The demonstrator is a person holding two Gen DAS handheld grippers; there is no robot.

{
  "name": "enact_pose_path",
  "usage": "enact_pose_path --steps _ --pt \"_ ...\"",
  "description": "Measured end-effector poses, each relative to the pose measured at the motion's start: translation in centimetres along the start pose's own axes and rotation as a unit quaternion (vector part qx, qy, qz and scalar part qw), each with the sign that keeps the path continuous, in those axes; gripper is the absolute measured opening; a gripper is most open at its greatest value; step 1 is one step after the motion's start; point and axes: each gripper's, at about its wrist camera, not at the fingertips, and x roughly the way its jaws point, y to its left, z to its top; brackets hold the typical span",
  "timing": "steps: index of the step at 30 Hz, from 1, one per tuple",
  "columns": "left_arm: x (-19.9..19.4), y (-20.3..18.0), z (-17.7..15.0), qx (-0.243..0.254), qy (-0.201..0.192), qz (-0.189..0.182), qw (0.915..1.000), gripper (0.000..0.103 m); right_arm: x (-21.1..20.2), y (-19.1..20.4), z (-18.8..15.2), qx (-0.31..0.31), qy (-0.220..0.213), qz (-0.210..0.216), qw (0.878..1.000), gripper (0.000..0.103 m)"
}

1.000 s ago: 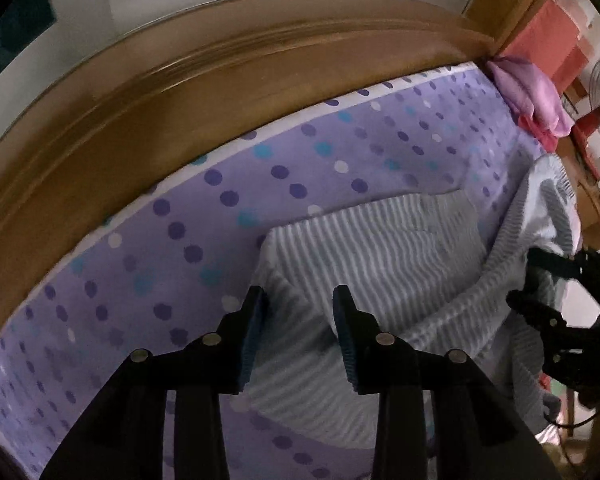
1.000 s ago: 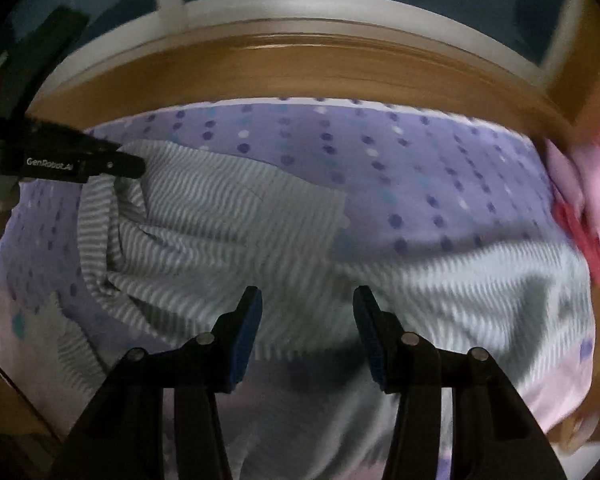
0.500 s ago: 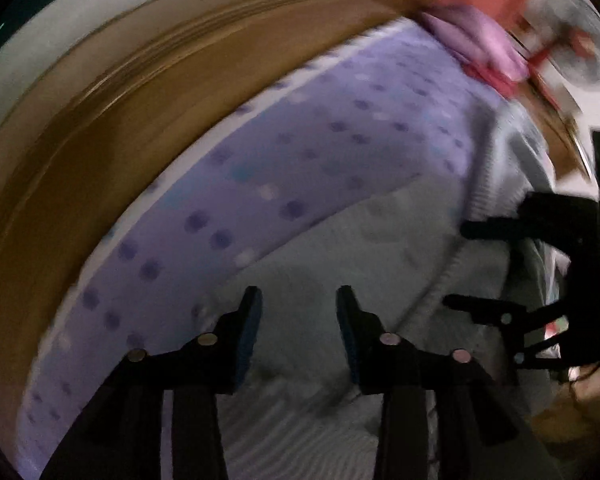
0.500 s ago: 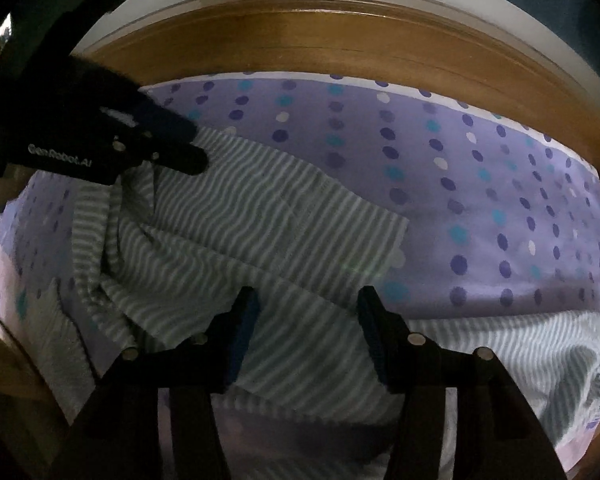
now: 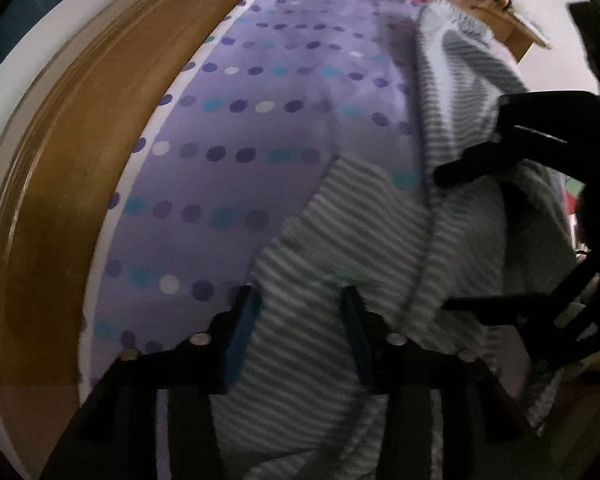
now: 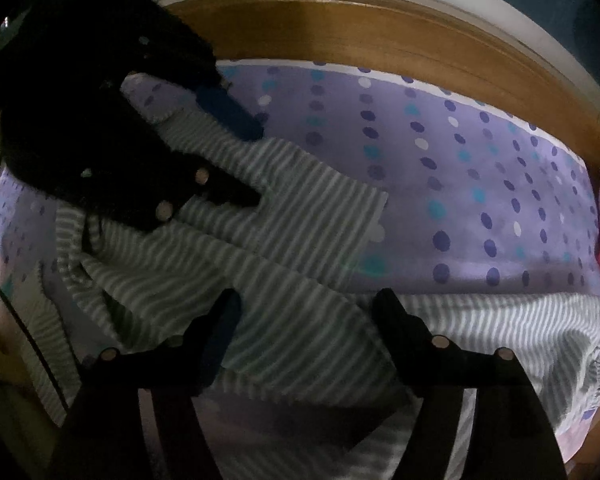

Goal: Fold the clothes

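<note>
Both grippers, left and right, were held apart above the striped shirt, apparently positioned for seizing an edge.

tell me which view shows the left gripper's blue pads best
The right wrist view: it sees the left gripper from the side, one blue pad facing the camera. The left wrist view shows only thin pad edges.

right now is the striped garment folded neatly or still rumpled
Rumpled, not neatly folded. The striped garment lies creased on the dotted sheet, one flap turned over, both grippers open above it.
</note>
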Motion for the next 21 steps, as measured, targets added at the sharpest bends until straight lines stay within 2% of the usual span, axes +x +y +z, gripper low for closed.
enact_pose_path --steps 1,2,3,4,5,8,11,13,17,21 --pt "-0.3 0.0 -0.3 -0.010 -0.007 -0.005 0.9999 0.009 -0.2 0.1 -0.1 0.007 -0.008 0.002 1.000 0.054" --pt "-0.6 0.1 -0.6 -0.024 -0.015 -0.013 0.9995 0.002 -0.4 0.3 -0.3 0.013 -0.015 0.011 1.000 0.043" --pt "-1.1 0.5 -1.1 -0.048 -0.025 -0.027 0.9981 0.003 -0.7 0.5 -0.4 0.019 -0.021 0.021 0.999 0.028" --pt "-1.7 0.9 -1.5 -0.071 -0.037 -0.038 0.9961 0.003 -1.2 0.6 -0.5 0.016 -0.030 0.012 0.999 0.011" --pt "-2.6 1.1 -2.1 -0.088 -0.052 -0.039 0.9940 0.003 -1.7 0.7 -0.6 0.010 -0.039 0.000 0.999 0.008" --pt "-6.6 1.3 -4.1 -0.142 -0.105 -0.039 0.9835 0.003 -4.2 1.4 -1.4 0.016 -0.082 -0.011 0.996 0.006" --pt "-10.5 0.6 -6.3 -0.188 -0.145 -0.006 0.9713 0.003 -7.1 1.7 -2.7 0.023 -0.118 -0.005 0.993 0.006" --pt "-13.2 0.2 -9.2 -0.231 -0.166 0.021 0.9585 0.003 -8.3 1.8 -3.9 0.028 -0.127 0.000 0.991 0.006" --pt "-15.5 0.3 -15.3 -0.315 -0.178 0.063 0.9302 0.003 -9.0 2.0 -6.6 0.043 -0.126 0.007 0.991 0.006" --pt "-16.0 -0.8 -21.8 -0.403 -0.152 0.089 0.8981 0.003 -8.4 1.3 -10.0 0.069 -0.104 0.020 0.992 0.006"
